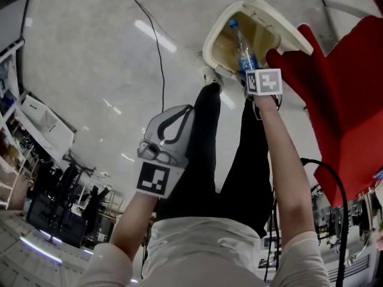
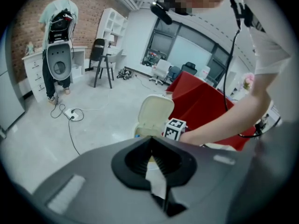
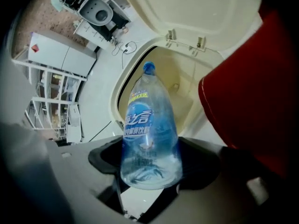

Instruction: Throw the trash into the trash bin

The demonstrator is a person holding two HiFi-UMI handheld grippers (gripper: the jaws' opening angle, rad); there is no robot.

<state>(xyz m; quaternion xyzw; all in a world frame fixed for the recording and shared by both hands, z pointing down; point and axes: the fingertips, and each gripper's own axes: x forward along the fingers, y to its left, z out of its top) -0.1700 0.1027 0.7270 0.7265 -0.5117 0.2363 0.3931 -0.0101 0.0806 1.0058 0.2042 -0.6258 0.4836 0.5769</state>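
A cream trash bin (image 1: 210,43) stands on the floor with its lid (image 1: 287,26) swung open, just beyond my feet. My right gripper (image 1: 247,72) is shut on a clear plastic bottle (image 1: 244,55) with a blue label and blue cap. The bottle hangs cap-first over the bin's mouth. In the right gripper view the bottle (image 3: 149,125) fills the middle between the black jaws, with the bin's inner wall (image 3: 182,92) behind it. My left gripper (image 1: 173,121) is held back over my left leg, away from the bin. Its jaws meet and hold nothing (image 2: 152,160).
A red seat (image 1: 341,100) stands right against the bin's right side. A black cable (image 1: 152,28) runs across the grey floor. White shelves (image 1: 42,121) line the left. Another person (image 2: 58,45) stands far off by a white desk, near a power strip (image 2: 72,115).
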